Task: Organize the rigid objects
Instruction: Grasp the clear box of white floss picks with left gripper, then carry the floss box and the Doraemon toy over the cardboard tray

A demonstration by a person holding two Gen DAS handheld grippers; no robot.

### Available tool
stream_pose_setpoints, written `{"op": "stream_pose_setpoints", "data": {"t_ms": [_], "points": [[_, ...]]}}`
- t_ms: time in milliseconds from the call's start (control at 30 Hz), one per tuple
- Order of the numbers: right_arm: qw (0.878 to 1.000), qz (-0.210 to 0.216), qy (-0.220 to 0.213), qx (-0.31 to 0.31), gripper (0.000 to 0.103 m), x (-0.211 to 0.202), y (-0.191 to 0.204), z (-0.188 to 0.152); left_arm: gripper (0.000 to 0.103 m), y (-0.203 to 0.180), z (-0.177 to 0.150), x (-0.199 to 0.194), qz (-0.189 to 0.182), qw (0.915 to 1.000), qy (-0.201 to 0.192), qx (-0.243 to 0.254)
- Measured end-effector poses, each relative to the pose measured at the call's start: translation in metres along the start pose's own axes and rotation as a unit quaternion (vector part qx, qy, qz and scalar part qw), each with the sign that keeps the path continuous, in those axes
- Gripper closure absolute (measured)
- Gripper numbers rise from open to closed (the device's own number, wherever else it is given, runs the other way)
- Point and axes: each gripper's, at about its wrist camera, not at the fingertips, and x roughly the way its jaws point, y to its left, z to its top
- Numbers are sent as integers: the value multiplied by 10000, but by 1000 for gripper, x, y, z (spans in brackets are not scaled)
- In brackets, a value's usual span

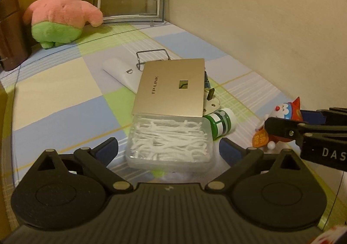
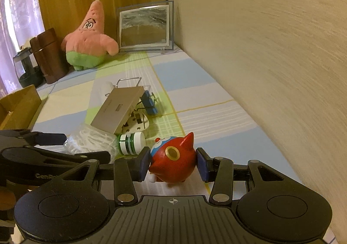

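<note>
So the clutter is all bunched up on the checked cloth [image 1: 65, 100] right by the wall. The left gripper [image 1: 168, 148] is spread about as wide as it goes, with the clear box of floss picks [image 1: 170, 143] sitting between the fingers but not pinched yet; a gap is seen on both sides, so nothing is actually held there. That wide spread is probably needed because the box is broad.

The right gripper [image 2: 173, 162] is closed partway on the red cat figurine [image 2: 172, 161], both blue pads pressed against its round body. It's gripped across the widest part, likely so it can't roll out.

The gold TP-Link faceplate [image 1: 171, 86] is propped at a slant on the small metal bracket [image 2: 136, 124], one edge resting over the floss box, so lifting the box could tip it. A green-and-white bottle [image 1: 220, 122] is lying on its side just beside the box. An open cardboard box [image 2: 17, 105] is seen at the left edge, maybe where things are meant to go.
</note>
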Motion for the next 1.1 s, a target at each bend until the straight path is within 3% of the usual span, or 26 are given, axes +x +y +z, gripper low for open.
{"op": "stream_pose_setpoints", "data": {"t_ms": [300,500,1100], "points": [[10000,-24,36,84,61,2,-1,1,19,-2,2,11,41,9997,122,188],[10000,25,18,72,61,3,1,2,20,-2,-4,4,130,9996,182,183],[9978,605,-83,-264,61,-21,33,-1,20,17,-29,-88,627,9972,244,-318]]}}
